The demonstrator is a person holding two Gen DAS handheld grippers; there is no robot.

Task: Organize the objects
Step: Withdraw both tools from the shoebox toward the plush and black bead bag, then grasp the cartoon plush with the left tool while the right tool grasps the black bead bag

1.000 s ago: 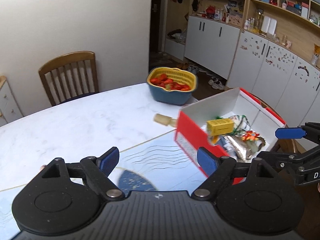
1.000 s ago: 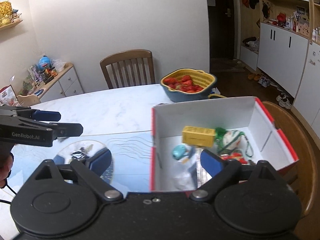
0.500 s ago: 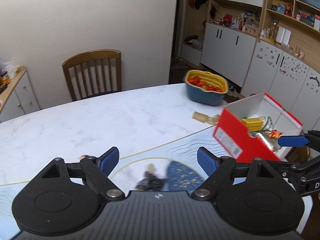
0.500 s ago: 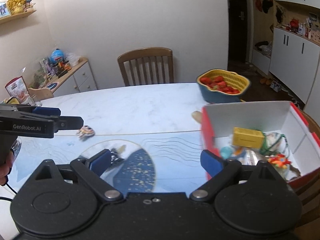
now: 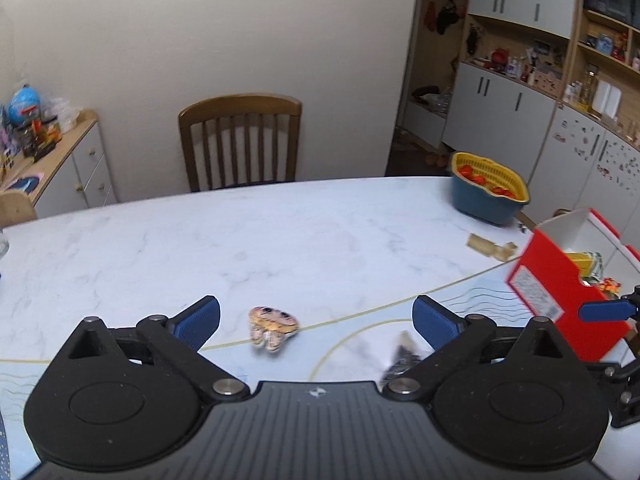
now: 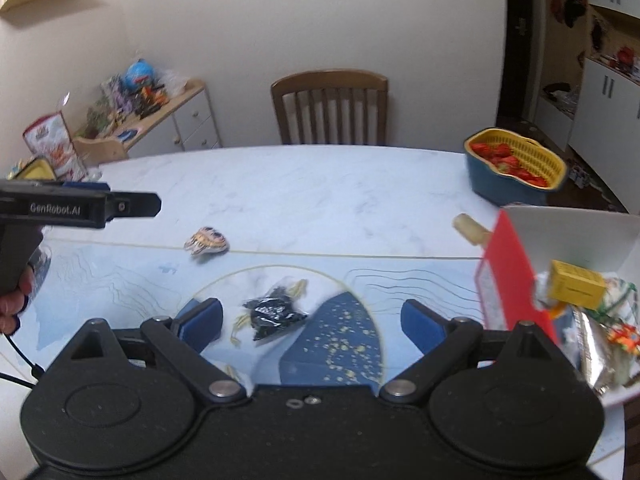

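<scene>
Both hand-held grippers hover above the bench (image 6: 320, 192), and neither one carries anything. The left hand-held gripper (image 5: 316, 318) has its jaws spread wide, and right between them, a little ahead, lies the small striped toy (image 5: 273, 326), on the pale line of the mat. It looks like a plush or rubber creature, though blur makes that hard to call. Its body runs roughly crosswise to the fingers.

Over to the right hand-held gripper (image 6: 312, 320): its jaws also stand wide apart, touching nothing, and the black crumpled packet (image 6: 275, 314) sits just ahead between the blue pads (image 6: 202, 322), on the round print of the mat. So each side has its own target lined up, the left nearer the toy, the right nearer the packet.

The red-and-white box (image 6: 516, 276) waits at the right end of the bench, already holding a yellow block (image 6: 576, 286) and foil wrappers. A cream-coloured piece (image 6: 470, 230) lies near its far corner, and the basket of strawberries (image 6: 516, 168) stands beyond. The box lies to the right of both, so I'd judge the right side has the shorter carry.
</scene>
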